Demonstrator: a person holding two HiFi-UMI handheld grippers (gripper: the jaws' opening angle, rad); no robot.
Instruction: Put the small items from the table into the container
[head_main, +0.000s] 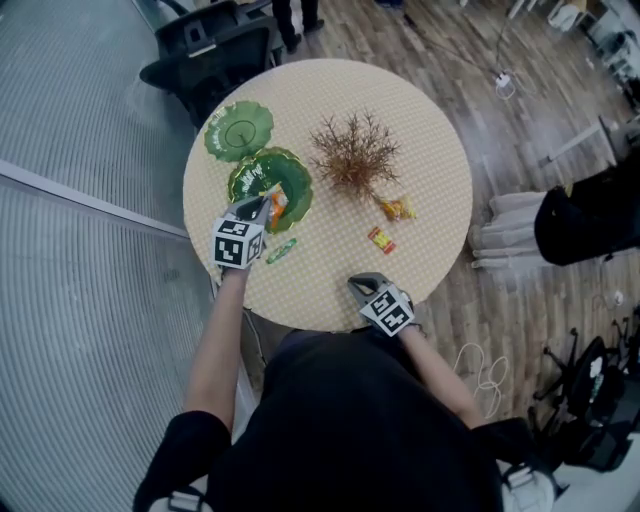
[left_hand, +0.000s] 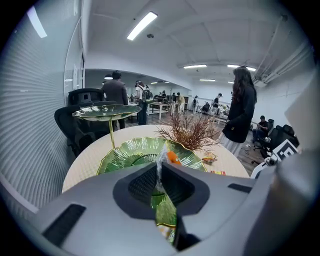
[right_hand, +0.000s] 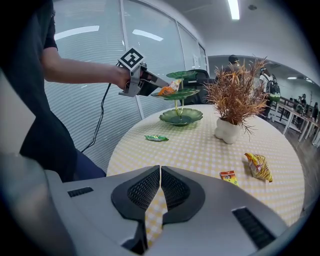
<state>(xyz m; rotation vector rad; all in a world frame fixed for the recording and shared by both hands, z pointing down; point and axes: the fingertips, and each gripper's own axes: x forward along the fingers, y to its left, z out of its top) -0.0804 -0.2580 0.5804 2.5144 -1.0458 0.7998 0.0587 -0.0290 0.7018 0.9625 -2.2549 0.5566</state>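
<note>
A green leaf-shaped tiered dish stand (head_main: 296, 190) rises at the left of the round table (head_main: 430, 150). My left gripper (head_main: 262, 207) is shut on the clear wrapper end of an orange snack packet (head_main: 279, 203), holding it over the wide green dish (left_hand: 125, 152). From the left gripper view the orange packet (left_hand: 172, 157) hangs just past the jaws. A green candy (head_main: 281, 250), a small red packet (head_main: 381, 240) and a yellow packet (head_main: 398, 208) lie on the cloth. My right gripper (head_main: 362, 287) is shut and empty near the table's front edge.
A dried brown plant in a white pot (head_main: 355, 155) stands mid-table, right of the stand. A black office chair (head_main: 210, 45) is behind the table. A person in black (head_main: 590, 215) stands at the right. Other people are at desks across the room.
</note>
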